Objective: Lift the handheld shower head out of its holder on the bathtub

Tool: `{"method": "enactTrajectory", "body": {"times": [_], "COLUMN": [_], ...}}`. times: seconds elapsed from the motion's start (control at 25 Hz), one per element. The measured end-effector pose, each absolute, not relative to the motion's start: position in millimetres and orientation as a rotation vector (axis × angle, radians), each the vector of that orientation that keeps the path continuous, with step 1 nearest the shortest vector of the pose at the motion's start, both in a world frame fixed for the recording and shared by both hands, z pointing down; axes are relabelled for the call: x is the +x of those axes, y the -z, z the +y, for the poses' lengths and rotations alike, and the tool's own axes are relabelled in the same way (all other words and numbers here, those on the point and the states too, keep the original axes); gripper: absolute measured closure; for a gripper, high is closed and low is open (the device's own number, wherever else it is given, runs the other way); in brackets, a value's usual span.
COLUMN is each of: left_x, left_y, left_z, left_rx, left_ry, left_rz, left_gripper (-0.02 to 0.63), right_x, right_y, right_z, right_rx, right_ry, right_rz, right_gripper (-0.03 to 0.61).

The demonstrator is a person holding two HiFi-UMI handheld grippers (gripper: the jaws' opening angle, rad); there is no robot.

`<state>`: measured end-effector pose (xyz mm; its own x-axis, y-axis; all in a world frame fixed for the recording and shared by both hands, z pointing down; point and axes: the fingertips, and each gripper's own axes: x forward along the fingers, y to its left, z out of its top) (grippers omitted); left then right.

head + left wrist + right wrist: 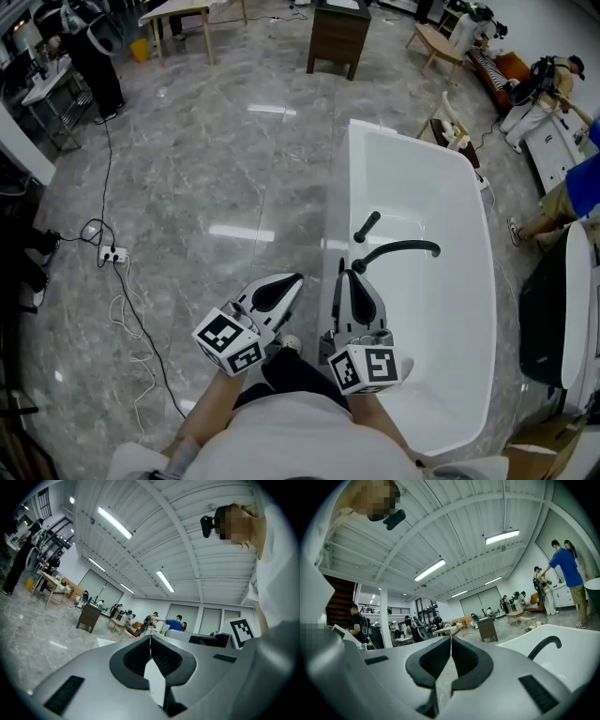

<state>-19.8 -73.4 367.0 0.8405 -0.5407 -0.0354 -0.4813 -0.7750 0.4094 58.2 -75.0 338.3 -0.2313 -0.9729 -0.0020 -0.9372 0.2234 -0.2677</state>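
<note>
A white bathtub [469, 281] fills the right half of the head view. On its near rim stands the black handheld shower head [367, 226], tilted in its holder, beside a curved black spout [403, 249]. My left gripper [296, 278] hangs over the grey floor left of the tub, shut and empty. My right gripper [341, 270] is shut and empty at the tub's left rim, short of the shower head. In the left gripper view the left gripper [150, 639] has its jaws together. The right gripper view shows the right gripper [450, 638] shut, with the spout [544, 645] and tub [520, 644] ahead to the right.
A power strip [112, 254] and its cable lie on the marble floor at left. A dark wooden cabinet [337, 36] stands beyond the tub. Several people [565, 564] and tables are at the far side of the room. Another white fixture [581, 309] stands right of the tub.
</note>
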Motion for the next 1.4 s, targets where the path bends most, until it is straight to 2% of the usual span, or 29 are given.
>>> {"method": "enactTrajectory", "body": {"times": [0.96, 1.4], "left_x": [18.3, 54.9], "left_y": [-383.7, -371.9], "left_z": [-121.7, -180.7], "left_rx": [2.630, 2.676], "left_ry": [0.167, 0.126], "left_rz": [-0.646, -0.458], "left_gripper": [0.601, 0.601], "right_x": [79.0, 112.3], "right_y": [-356.0, -348.5], "right_z": [-115.3, -164.4], "right_rx": [-1.877, -2.004], "right_ry": [0.320, 0.311], "right_rz": [2.297, 2.147], "right_gripper": [0.561, 0.561]}}
